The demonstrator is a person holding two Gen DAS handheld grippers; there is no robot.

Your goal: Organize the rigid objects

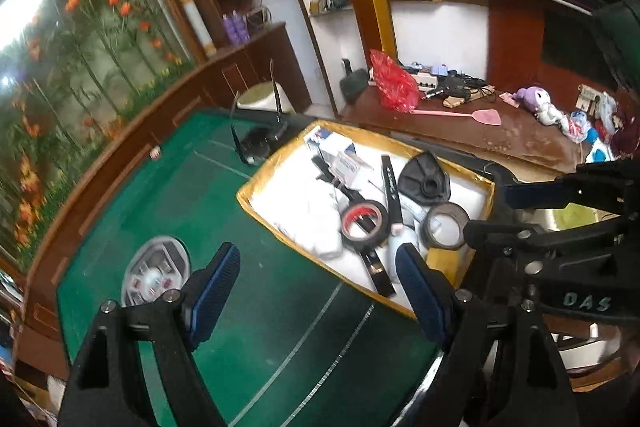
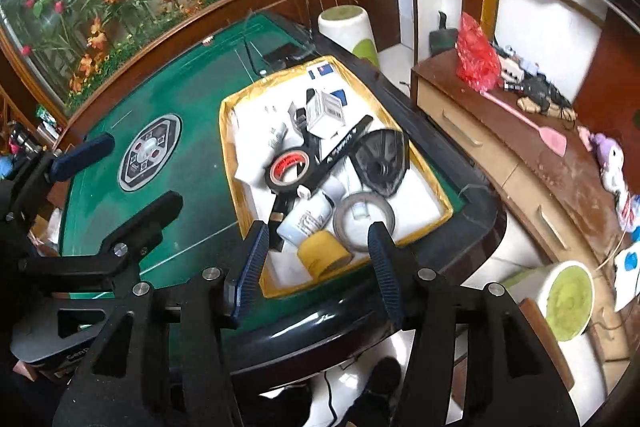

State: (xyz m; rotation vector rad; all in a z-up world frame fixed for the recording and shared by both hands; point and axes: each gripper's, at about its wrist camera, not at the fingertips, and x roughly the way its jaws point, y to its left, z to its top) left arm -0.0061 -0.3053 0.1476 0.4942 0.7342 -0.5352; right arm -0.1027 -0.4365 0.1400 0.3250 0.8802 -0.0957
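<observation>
Nearest the lens, the right gripper (image 2: pixel 318 259) stood spread and empty, the yellow tape roll (image 2: pixel 323 251) lying just beyond its fingertips inside the yellow-rimmed box (image 2: pixel 228 147) on the green worktop (image 2: pixel 180 167). Light, stiff and hollow, the roll probably takes best a pinch across its wall. The left gripper (image 1: pixel 320 287) also gaped, empty. Only the right view showed that roll; the left view hid it.

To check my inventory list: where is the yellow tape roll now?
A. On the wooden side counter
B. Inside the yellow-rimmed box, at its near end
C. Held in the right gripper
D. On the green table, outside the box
B: the yellow tape roll lies inside the yellow-rimmed box, at its near end, free of any gripper.
</observation>
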